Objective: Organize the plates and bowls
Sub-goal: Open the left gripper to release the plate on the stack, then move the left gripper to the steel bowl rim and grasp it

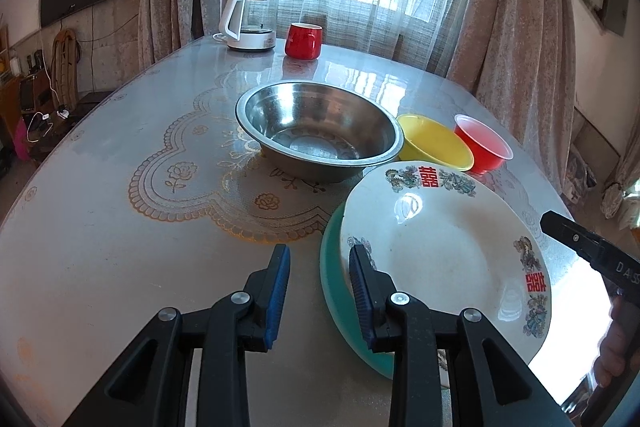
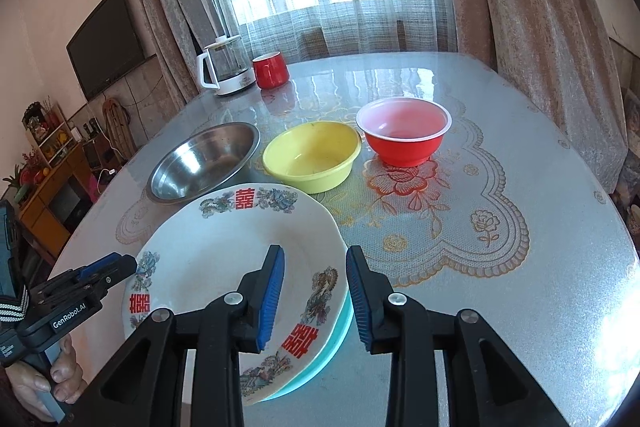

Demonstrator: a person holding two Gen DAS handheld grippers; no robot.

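While the white plate [image 2: 224, 259] lies stacked on the teal plate [image 2: 340, 327] at lower centre of the right wrist view, its right rim sits between the right claw's [image 2: 315, 293] open, empty jaws, nearer than the open left claw [image 1: 320, 291].
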